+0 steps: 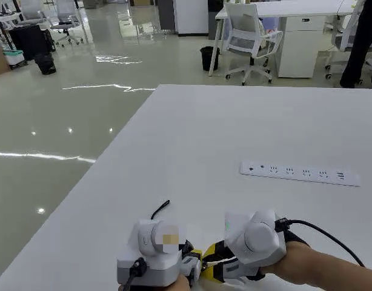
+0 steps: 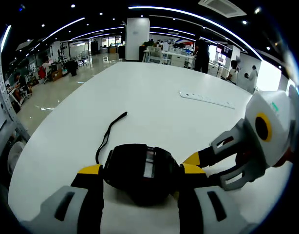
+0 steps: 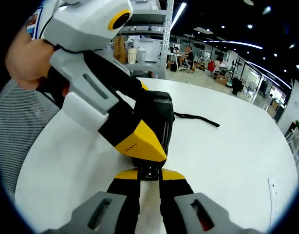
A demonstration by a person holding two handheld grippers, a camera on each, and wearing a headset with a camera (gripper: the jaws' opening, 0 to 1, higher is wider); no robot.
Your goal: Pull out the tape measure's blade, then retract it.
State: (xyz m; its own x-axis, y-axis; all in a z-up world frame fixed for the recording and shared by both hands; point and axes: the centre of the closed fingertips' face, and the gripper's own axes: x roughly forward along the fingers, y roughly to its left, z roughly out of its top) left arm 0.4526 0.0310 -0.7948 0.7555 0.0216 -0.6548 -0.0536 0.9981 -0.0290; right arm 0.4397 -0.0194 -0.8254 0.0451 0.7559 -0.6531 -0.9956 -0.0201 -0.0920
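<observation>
Left gripper (image 2: 142, 171) is clamping the tape measure (image 2: 140, 163) across its 2 broad sides, with the jaws spread to about the case's width and the yellow tips pressing in at 9 and 3 o'clock of the black body. In its own view the right gripper (image 3: 149, 174) is pinching nearly shut on the small dark blade hook (image 3: 149, 171) poking from the case's mouth, though how firmly it is biting is hard to tell. In the head view the pair is working at 6 o'clock, low over the near edge of the white table (image 1: 234, 133), with a power strip (image 1: 299, 173) lying well apart toward 2 o'clock. In the left gripper view the wrist strap (image 2: 108, 137) is trailing loose on the table toward 11 o'clock from the case. By the look of it the case is handling as a rigid, compact, fairly dense lump whose smooth shell is likely wanting to twist under a sideways tug, so gripping the flat flanks is looking right. The blade is probably behaving as thin, springy steel under recoil tension. Its hook is offering the only hold, and a small and slippery one, so it is calling for a square pinch and a pull in line with the mouth.
</observation>
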